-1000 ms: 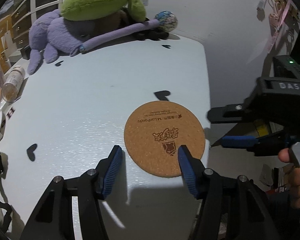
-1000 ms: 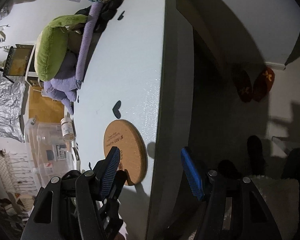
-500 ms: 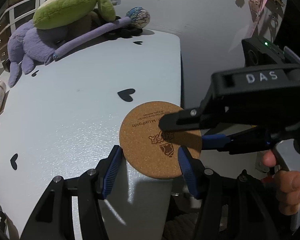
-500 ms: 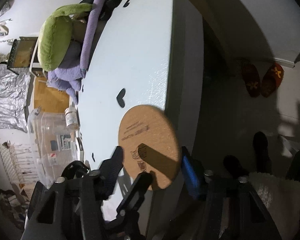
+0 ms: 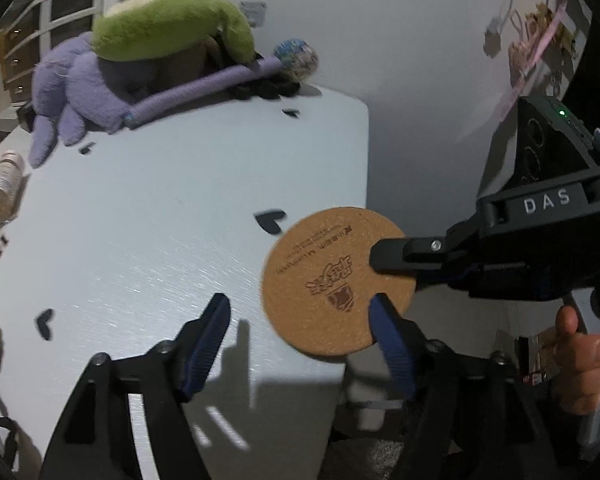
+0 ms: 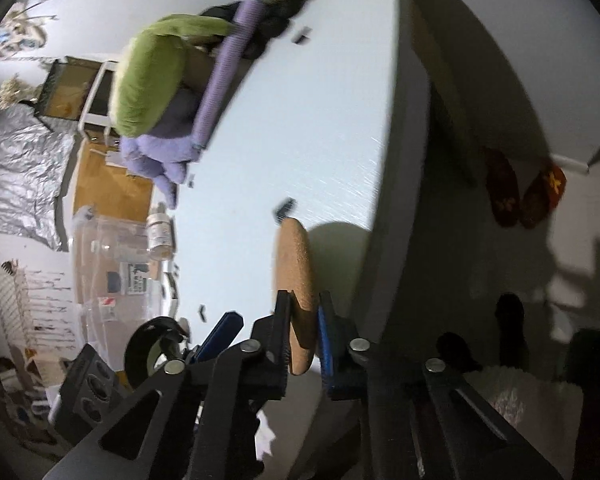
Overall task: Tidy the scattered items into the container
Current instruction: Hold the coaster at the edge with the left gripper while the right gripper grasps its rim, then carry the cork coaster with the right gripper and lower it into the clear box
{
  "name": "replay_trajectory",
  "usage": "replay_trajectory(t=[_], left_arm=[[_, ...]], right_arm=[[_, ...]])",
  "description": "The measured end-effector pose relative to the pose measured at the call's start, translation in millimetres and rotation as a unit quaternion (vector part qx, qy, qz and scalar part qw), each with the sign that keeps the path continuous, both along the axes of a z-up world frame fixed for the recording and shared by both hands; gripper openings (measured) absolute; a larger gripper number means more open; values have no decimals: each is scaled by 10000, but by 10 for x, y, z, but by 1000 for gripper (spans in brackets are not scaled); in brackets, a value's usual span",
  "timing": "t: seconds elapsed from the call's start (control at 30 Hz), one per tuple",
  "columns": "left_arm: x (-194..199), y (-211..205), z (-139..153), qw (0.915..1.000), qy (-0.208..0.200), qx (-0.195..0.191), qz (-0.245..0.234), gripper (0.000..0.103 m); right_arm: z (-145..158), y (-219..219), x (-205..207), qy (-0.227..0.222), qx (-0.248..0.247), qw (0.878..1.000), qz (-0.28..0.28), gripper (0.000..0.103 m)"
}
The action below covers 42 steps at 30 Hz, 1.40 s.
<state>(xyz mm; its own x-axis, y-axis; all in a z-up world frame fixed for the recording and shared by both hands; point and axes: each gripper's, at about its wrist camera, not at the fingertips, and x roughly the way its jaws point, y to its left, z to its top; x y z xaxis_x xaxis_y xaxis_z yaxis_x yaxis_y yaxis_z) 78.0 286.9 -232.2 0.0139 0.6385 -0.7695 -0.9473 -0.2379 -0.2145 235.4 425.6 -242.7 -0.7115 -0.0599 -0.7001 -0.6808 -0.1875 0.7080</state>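
A round cork coaster (image 5: 320, 264) hangs just off the right edge of the white table (image 5: 140, 208), lifted clear of the top. My right gripper (image 6: 304, 300) comes in from the right and its jaws are closing, pads pressed on both faces of the coaster (image 6: 294, 256), which I see edge-on. In the left wrist view, one finger of the right gripper (image 5: 384, 248) lies across the cork. My left gripper (image 5: 298, 312) is below the coaster with its jaws opening. Its right fingertip (image 5: 380, 312) overlaps the rim, but neither pad presses it.
A clear plastic bin (image 6: 108, 256) stands beside the table's far side, a small bottle (image 6: 160, 232) lying at that edge. Green (image 5: 160, 24) and purple (image 5: 72, 96) plush toys and a ball (image 5: 296, 56) fill the back. Slippers (image 6: 524, 192) lie on the floor.
The coaster slid over the table's right edge. The right gripper reached around it, shut on it and lifted it off the top. The left gripper's fingers spread a little wider.
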Motion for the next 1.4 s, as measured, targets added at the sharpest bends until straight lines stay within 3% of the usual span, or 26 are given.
replay_trajectory(t=[0.23, 0.5, 0.7, 0.9, 1.03, 1.27, 1.37, 1.4], left_arm=[[-244, -238, 279, 9986, 235, 231, 419, 72], [-690, -676, 695, 9897, 503, 590, 1205, 73], [-1086, -1210, 876, 9730, 595, 772, 2091, 73], [-1457, -1746, 976, 9456, 560, 940, 3065, 73], [-1659, -2041, 1028, 9246, 555, 1013, 3629, 73], [-1843, -2444, 1067, 8914, 603, 1044, 4369, 73], [-1878, -2587, 1044, 8798, 624, 1019, 4601, 73], [-1889, -2635, 1037, 8760, 628, 1010, 4674, 73]], right_arm=[[380, 76, -329, 304, 336, 9986, 259, 9], [1063, 120, -965, 1102, 657, 9893, 702, 9], [1832, 34, -1841, 1703, 1203, 9630, 1709, 9], [2409, -197, -2858, 1958, 1716, 9269, 2704, 9], [2515, -415, -3643, 1600, 1975, 9021, 3489, 9], [2069, -812, -4774, 194, 2038, 8692, 4501, 9], [1911, -1034, -5104, -285, 2229, 8414, 4914, 9], [1860, -1134, -5215, -477, 2350, 8262, 5098, 9]])
